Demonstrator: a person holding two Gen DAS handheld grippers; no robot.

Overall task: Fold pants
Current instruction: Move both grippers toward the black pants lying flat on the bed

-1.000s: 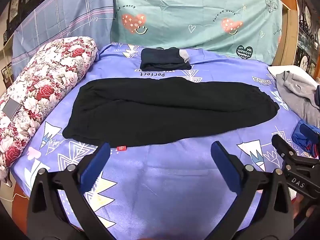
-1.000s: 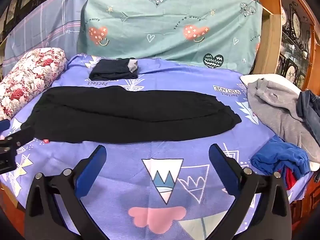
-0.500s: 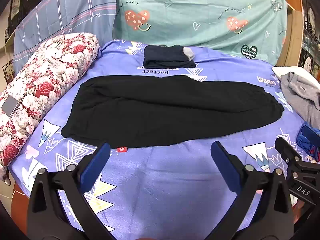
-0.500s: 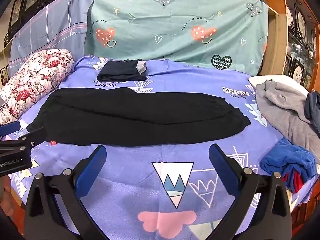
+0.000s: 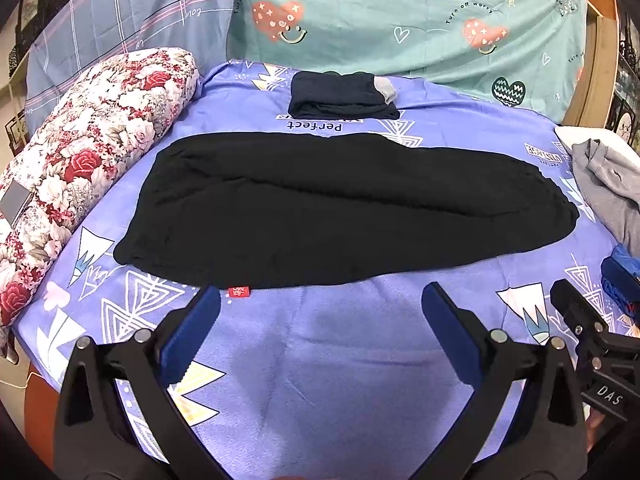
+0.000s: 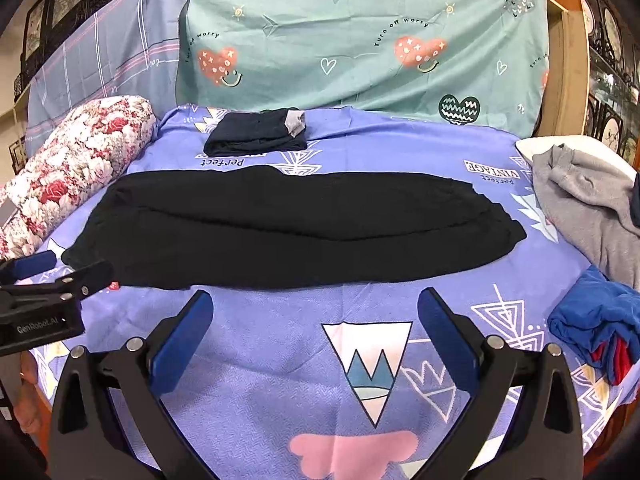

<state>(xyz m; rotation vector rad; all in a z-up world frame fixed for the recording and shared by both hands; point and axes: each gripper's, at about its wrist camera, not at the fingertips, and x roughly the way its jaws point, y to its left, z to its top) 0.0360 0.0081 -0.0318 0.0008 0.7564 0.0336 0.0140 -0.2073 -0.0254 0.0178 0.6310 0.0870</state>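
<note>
Black pants (image 5: 328,208) (image 6: 288,228) lie flat across the purple bedsheet (image 5: 328,360), folded lengthwise, with a small red tag (image 5: 238,291) at the near edge. My left gripper (image 5: 320,312) hovers open just short of that near edge, toward the pants' left part. My right gripper (image 6: 316,312) is also open, above bare sheet (image 6: 280,360) in front of the pants' middle. Neither holds anything. Each gripper shows at the side of the other's view.
A folded dark garment (image 5: 340,94) rests at the far side of the bed. A floral bolster (image 5: 80,152) lines the left edge. Grey clothes (image 6: 584,200) and a blue and red pile (image 6: 600,320) lie at the right. Patterned sheets (image 6: 360,40) hang behind.
Both grippers have moved slightly forward toward the pants, which look a little nearer. Both stay open; the pants have not moved.
</note>
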